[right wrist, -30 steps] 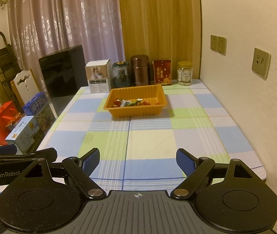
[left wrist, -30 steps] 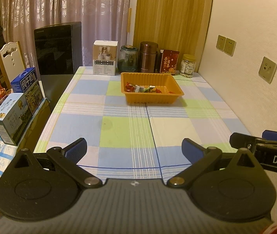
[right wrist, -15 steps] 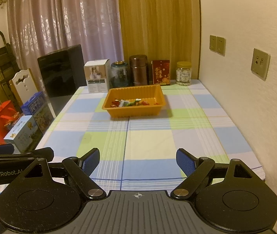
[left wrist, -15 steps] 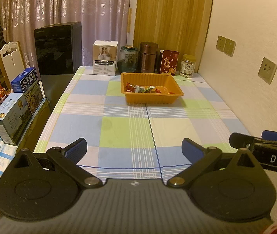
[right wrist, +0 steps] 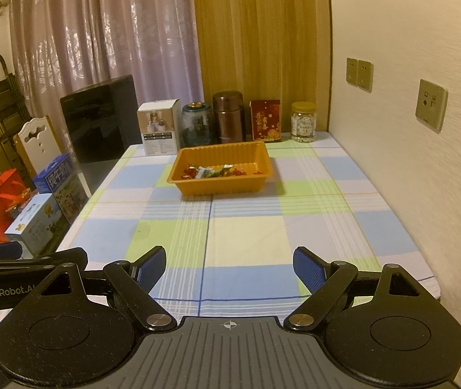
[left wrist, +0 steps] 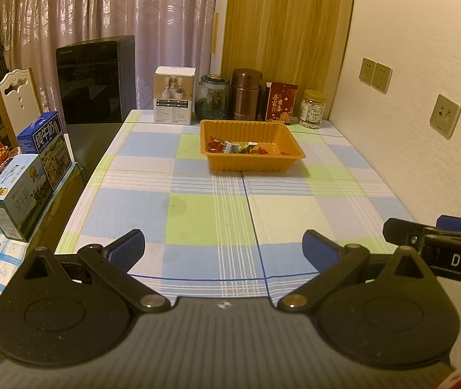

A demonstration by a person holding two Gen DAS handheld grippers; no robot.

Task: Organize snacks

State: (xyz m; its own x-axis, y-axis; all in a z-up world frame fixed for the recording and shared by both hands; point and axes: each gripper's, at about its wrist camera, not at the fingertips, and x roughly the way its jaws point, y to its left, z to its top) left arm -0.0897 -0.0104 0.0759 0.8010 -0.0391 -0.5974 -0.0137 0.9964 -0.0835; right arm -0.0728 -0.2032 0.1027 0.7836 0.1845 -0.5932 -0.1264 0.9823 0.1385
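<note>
An orange plastic tray (left wrist: 290,139) (right wrist: 264,157) sits toward the far end of the checked tablecloth. Several wrapped snacks (left wrist: 240,148) (right wrist: 214,171) lie inside it. My left gripper (left wrist: 223,249) hovers over the table's near edge, open, with nothing between its blue pads. My right gripper (right wrist: 229,267) hangs beside it at the same near edge, also open and holding nothing. Both are well short of the tray. Part of the right gripper shows at the right edge of the left wrist view, and part of the left one at the left edge of the right wrist view.
Along the table's far edge stand a white box (left wrist: 173,95), a glass jar (left wrist: 214,97), a brown flask (left wrist: 246,94), a red box (left wrist: 279,102) and a small jar (left wrist: 311,108). Milk cartons (left wrist: 19,194) and a black appliance (left wrist: 94,79) are at the left. A wall runs along the right.
</note>
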